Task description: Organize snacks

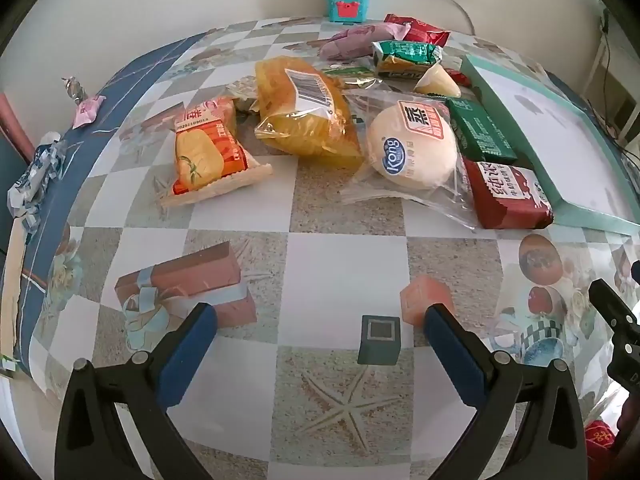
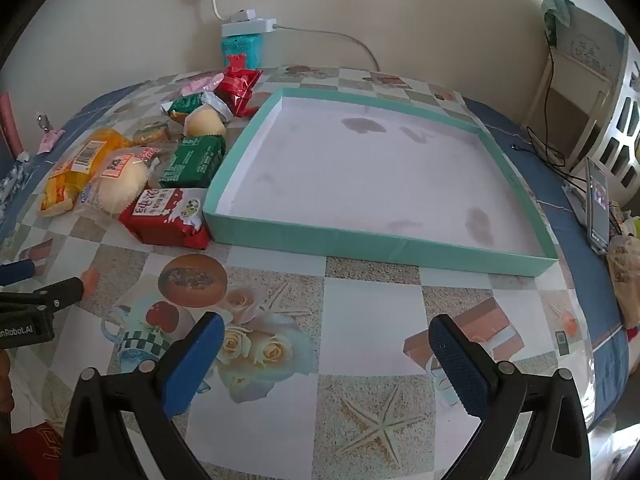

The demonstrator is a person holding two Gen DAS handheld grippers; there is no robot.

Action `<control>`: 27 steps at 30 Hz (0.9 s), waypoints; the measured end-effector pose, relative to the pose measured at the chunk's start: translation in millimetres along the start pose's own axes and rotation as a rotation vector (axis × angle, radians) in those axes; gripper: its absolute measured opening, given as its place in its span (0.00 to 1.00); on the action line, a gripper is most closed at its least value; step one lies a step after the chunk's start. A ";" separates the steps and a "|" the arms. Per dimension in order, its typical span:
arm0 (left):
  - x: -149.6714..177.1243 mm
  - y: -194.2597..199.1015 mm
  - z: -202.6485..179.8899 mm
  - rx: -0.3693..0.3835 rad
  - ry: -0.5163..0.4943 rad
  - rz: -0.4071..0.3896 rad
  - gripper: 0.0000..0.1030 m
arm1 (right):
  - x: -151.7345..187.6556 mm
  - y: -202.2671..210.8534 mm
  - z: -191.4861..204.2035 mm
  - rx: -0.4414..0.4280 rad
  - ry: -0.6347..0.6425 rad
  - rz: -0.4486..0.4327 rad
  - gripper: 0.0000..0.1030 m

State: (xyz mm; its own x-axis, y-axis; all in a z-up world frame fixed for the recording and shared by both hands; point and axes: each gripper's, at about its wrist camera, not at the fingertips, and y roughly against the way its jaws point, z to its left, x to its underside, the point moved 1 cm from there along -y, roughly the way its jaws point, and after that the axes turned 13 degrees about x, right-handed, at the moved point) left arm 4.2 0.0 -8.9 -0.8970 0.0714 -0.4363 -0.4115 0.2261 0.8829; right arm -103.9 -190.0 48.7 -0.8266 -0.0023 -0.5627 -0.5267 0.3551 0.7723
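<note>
A glossy checkered tablecloth (image 2: 360,292) printed with starfish, roses and gift boxes covers the table. The snacks lie in a loose heap toward its far side, left of a shallow teal tray (image 2: 380,246) — a low cardboard rim around a white, faintly stained floor with nothing in it. A red milk-biscuit packet (image 1: 506,194) of crinkled foil sits at the tray's near-left corner, touching its wall; beside it lie a round pale bun (image 1: 414,148) in clear film, a dark green flat packet (image 1: 478,130), a soft yellow bag (image 1: 308,116) with a barcode label, and an orange tomato-print packet (image 1: 208,152) with serrated ends. Further back are a red foil pack (image 1: 420,30) and a green-and-white pack (image 1: 406,58).

The left gripper (image 1: 320,320) hangs over the near cloth, blue-padded fingers wide apart, gripping nothing; a small grey cube (image 1: 379,340) and an orange translucent cube (image 1: 422,296) sit just ahead of it. The right gripper (image 2: 326,338) is likewise spread and empty, with bare cloth between it and the tray's near rim.
</note>
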 end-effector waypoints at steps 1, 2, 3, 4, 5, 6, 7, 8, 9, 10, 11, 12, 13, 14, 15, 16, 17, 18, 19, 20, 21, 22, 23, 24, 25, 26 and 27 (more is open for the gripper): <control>0.0 0.1 0.0 -0.001 0.000 0.000 1.00 | 0.1 -0.2 0.4 0.000 0.000 0.000 1.00; 0.0 0.3 0.1 0.000 0.000 0.000 1.00 | 0.4 -0.3 0.7 -0.001 -0.001 -0.002 1.00; 0.0 0.6 0.2 0.000 0.000 -0.002 1.00 | 0.5 -0.6 1.3 -0.001 -0.001 -0.002 1.00; -0.1 1.1 0.4 0.000 0.001 -0.003 1.00 | 0.7 -1.0 2.0 -0.001 0.000 -0.002 1.00; -0.2 1.5 0.9 -0.001 0.002 -0.005 1.00 | 0.7 -1.5 2.9 -0.001 0.001 -0.001 1.00; -0.5 2.0 1.5 -0.001 0.004 -0.006 1.00 | 0.7 -2.2 3.7 -0.001 0.002 -0.001 1.00; -0.7 2.6 2.2 -0.001 0.005 -0.008 1.00 | 0.5 -2.9 4.6 -0.002 0.002 0.000 1.00; -1.0 3.2 3.1 -0.001 0.007 -0.009 1.00 | -1.0 -0.2 2.3 -0.003 -0.002 -0.001 1.00; -1.4 3.8 4.3 0.001 0.010 -0.010 1.00 | -2.6 2.6 -0.1 -0.003 -0.005 -0.001 1.00; -1.9 4.4 5.5 0.003 0.013 -0.012 1.00 | -3.5 2.9 -0.3 -0.004 -0.006 -0.001 1.00; -4.7 9.8 -1.0 0.008 0.008 -0.022 1.00 | -4.4 3.2 -0.3 -0.003 -0.006 0.000 1.00; -5.0 10.8 -0.3 0.008 0.008 -0.023 1.00 | -4.8 3.3 -0.3 -0.003 -0.005 0.000 1.00; -2.6 9.7 -2.0 0.004 0.001 -0.021 1.00 | -1.6 1.3 -1.9 -0.005 -0.007 -0.001 1.00; -2.7 9.6 -2.0 0.004 -0.001 -0.021 1.00 | -1.0 1.0 -2.1 -0.006 -0.007 -0.002 1.00; -3.1 8.9 -2.9 0.000 -0.004 -0.020 1.00 | -0.2 0.8 -2.2 -0.007 -0.009 -0.003 1.00; -3.2 9.1 -3.3 -0.001 -0.006 -0.021 1.00 | -0.7 0.8 -2.5 -0.007 -0.008 -0.004 1.00; -4.0 9.4 -3.6 -0.001 -0.007 -0.021 1.00 | 0.2 0.7 -2.4 -0.005 -0.010 -0.005 1.00; -4.5 9.6 -3.5 -0.001 -0.009 -0.021 1.00 | 0.7 0.8 -2.3 -0.004 -0.009 -0.007 1.00; -5.4 9.6 -3.3 -0.001 -0.010 -0.021 1.00 | 0.4 0.4 -2.6 -0.003 -0.009 -0.007 1.00; -5.2 9.9 -3.2 -0.001 -0.011 -0.022 1.00 | 0.7 0.6 -2.5 -0.002 -0.009 -0.008 1.00; -4.4 10.4 -3.6 -0.002 -0.012 -0.024 1.00 | 0.7 0.6 -2.7 -0.003 -0.009 -0.008 1.00; -4.6 10.5 -3.5 -0.002 -0.013 -0.024 1.00 | 0.8 0.9 -2.5 -0.002 -0.008 -0.008 1.00; -4.7 10.6 -3.5 -0.002 -0.014 -0.024 1.00 | 0.7 0.9 -2.5 -0.002 -0.008 -0.008 1.00; -4.6 10.9 -4.1 -0.002 -0.015 -0.025 1.00 | 0.8 1.0 -2.1 -0.001 -0.009 -0.009 1.00; -5.0 11.0 -4.4 -0.003 -0.016 -0.025 1.00 | 0.8 0.9 -2.0 0.000 -0.009 -0.009 1.00; -5.5 11.0 -4.2 -0.002 -0.017 -0.025 1.00 | 0.7 0.9 -1.6 -0.001 -0.007 -0.009 1.00; -5.4 11.0 -4.5 -0.002 -0.017 -0.025 1.00 | 0.7 1.1 -1.1 -0.001 -0.006 -0.009 1.00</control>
State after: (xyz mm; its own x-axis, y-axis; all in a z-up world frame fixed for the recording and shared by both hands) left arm 3.8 -2.3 4.0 -0.8834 0.0826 -0.4613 -0.4342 0.2260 0.8720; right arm -105.3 -190.6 49.5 -0.8208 0.0003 -0.5712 -0.5340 0.3544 0.7676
